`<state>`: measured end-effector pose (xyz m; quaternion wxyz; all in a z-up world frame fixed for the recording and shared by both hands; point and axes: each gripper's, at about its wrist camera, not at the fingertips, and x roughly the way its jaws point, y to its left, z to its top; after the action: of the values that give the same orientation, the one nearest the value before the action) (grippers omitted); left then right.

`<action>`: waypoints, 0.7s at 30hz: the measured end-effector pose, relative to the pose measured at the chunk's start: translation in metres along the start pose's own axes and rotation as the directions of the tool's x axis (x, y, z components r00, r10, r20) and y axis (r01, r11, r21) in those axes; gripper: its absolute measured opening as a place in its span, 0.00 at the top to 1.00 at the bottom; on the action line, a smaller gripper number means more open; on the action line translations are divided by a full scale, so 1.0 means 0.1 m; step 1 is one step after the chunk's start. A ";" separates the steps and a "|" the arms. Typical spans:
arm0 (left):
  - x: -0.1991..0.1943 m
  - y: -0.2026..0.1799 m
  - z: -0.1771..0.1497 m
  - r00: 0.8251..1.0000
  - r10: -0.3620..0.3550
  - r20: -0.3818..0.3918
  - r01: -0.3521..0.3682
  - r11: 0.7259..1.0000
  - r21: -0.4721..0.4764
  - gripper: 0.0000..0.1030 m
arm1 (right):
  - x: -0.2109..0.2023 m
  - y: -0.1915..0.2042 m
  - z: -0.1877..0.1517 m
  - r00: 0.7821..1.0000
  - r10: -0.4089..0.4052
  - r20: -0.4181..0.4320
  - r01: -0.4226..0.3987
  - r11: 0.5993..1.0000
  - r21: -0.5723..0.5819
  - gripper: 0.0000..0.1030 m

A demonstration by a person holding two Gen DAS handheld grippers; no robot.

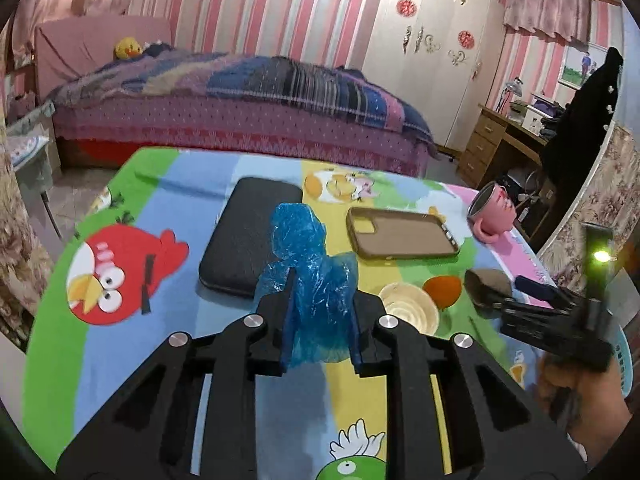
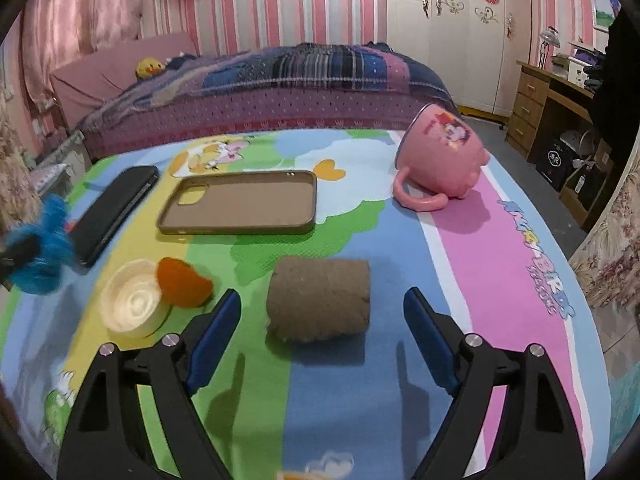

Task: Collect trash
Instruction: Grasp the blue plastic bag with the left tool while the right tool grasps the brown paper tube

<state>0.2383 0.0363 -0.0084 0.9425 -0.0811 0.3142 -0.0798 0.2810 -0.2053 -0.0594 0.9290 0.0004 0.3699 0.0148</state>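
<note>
Left wrist view showed the left gripper (image 1: 322, 322) nearest, its blue pads pressed against a crumpled blue plastic bag (image 1: 310, 276) that stood up between them above the cartoon-print tablecloth (image 1: 132, 360). Just beyond the bag lay a black case (image 1: 244, 236), and to its right a brown phone case (image 1: 402, 232), open side up. A cream round lid (image 1: 408, 306) touched an orange peel (image 1: 442, 290) near the right gripper (image 1: 516, 300), held by a hand (image 1: 580, 408). In the right wrist view that gripper (image 2: 322, 318) stood wide open, clamping nothing, with a brown cardboard roll (image 2: 320, 298) lying on its side between the fingertips, apart from both. Farther off, a pink mug (image 2: 440, 156) lay tipped over near the table's far edge. A bed (image 2: 280, 80) stood behind the table.
</note>
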 end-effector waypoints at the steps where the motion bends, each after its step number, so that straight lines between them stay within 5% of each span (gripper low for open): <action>1: -0.03 -0.02 0.01 1.000 -0.003 0.009 0.003 1.000 0.003 0.81 | 0.05 0.02 0.03 1.000 -0.014 -0.010 0.014 1.000 -0.006 0.20; 7: -0.14 -0.12 0.01 0.999 -0.022 0.038 0.021 1.000 0.021 0.81 | 0.30 0.05 0.10 0.994 -0.011 -0.107 0.009 1.000 -0.024 0.22; 11: -0.25 -0.11 0.02 0.997 -0.027 0.067 0.025 0.999 0.029 0.81 | 0.24 0.05 0.06 0.997 0.024 -0.077 -0.026 0.999 -0.029 0.46; 21: -0.41 -0.11 0.03 0.993 -0.046 0.109 0.045 0.999 0.018 0.81 | -0.28 -0.04 -0.10 0.994 0.092 0.052 -0.090 0.995 -0.040 0.48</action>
<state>0.2070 0.0345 0.0200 0.9569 -0.0852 0.2595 -0.0991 0.2536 -0.2106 -0.0472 0.9368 0.0002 0.3440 0.0641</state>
